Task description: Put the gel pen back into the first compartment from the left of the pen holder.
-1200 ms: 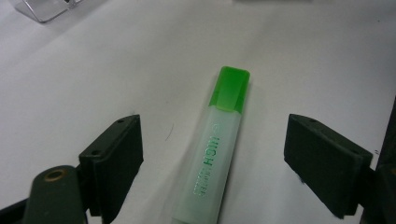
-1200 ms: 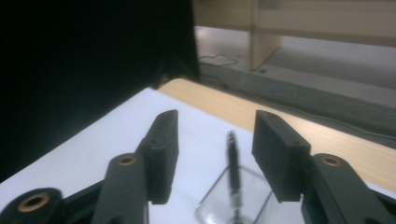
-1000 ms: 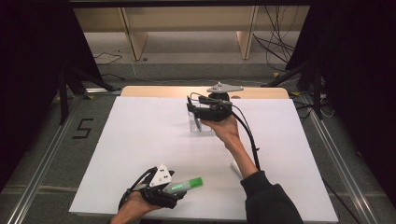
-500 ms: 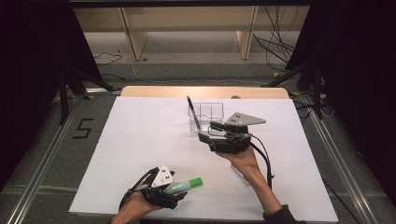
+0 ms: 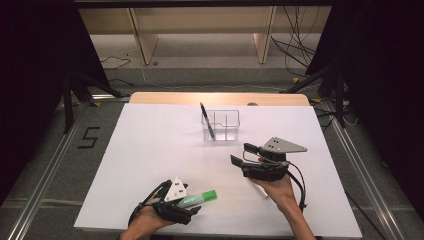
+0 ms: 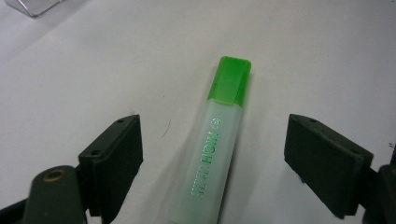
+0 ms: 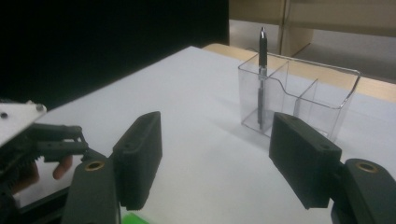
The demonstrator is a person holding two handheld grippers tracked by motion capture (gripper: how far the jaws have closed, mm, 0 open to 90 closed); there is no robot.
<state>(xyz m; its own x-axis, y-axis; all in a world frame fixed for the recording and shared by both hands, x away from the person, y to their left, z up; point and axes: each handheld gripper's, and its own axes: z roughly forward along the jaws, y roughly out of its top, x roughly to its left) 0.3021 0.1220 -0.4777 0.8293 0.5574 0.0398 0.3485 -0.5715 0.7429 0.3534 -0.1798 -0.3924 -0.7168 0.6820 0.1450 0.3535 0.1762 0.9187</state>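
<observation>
The green highlighter (image 6: 219, 144) lies flat near the table's (image 5: 150, 150) front edge, between the wide-open jaws of the left gripper (image 6: 229, 154), untouched. The right gripper (image 5: 239, 155) hovers with jaws wide and empty, near the clear pen holder (image 5: 222, 125) holding a black pen (image 5: 207, 120) toward the back edge.

Bright overhead light on the white table (image 5: 150, 150); dark surroundings, soft shadows, slight blur.

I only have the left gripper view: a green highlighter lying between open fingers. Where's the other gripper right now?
Observer: The right gripper is open and empty over the white table, right of centre, nearer the person than the clear organizer.
Operator: Anything in that organizer?
Observer: One black pen leans in its left compartment; the rest looks empty.
Operator: Which way does the highlighter point?
Observer: The green highlighter lies by the near edge, cap toward the person's right.
</observation>
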